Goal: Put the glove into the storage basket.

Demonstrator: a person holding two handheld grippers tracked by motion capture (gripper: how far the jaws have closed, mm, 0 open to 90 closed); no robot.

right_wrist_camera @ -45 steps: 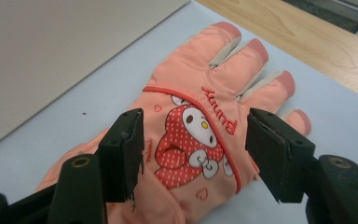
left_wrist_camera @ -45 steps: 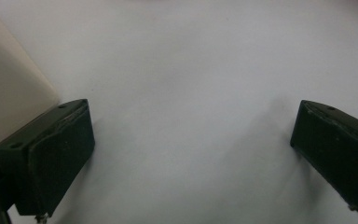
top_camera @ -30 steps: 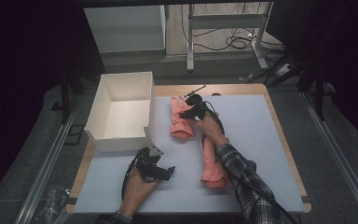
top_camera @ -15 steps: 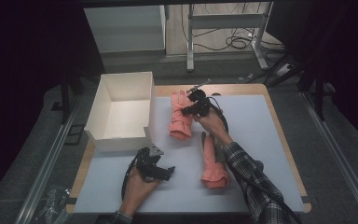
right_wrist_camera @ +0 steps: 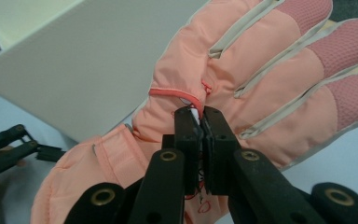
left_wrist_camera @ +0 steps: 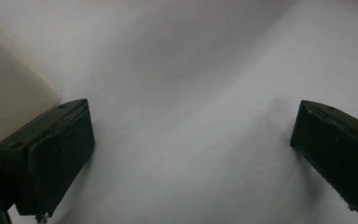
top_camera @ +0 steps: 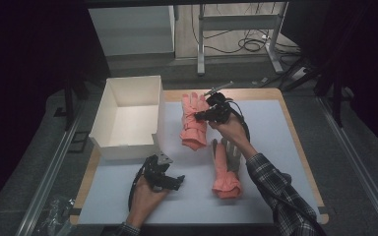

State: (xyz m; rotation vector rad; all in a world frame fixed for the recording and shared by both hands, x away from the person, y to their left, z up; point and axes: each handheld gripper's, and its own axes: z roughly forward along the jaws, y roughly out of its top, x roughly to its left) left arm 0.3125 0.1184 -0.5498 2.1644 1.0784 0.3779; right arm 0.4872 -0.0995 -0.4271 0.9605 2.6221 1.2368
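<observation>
2 padded pink-orange fabric gloves. Your right tool (top_camera: pixel 207 116) is clamped on glove no. 1 (top_camera: pixel 193 122), lifted beside 1 white open cardboard box (top_camera: pixel 128 118). Glove no. 2 (top_camera: pixel 222 169) lies flat on tabletop (top_camera: pixel 275 137). Your left tool (top_camera: pixel 176 181): jaws wide apart, nothing between, resting on tabletop near box.

Right tongs (right_wrist_camera: pixel 200 116) clamped; left tongs (left_wrist_camera: pixel 191 149) wide apart

Lifted glove's (right_wrist_camera: pixel 242 79) cuff cut off below (right gripper view), white tag pinched out of sight.
</observation>
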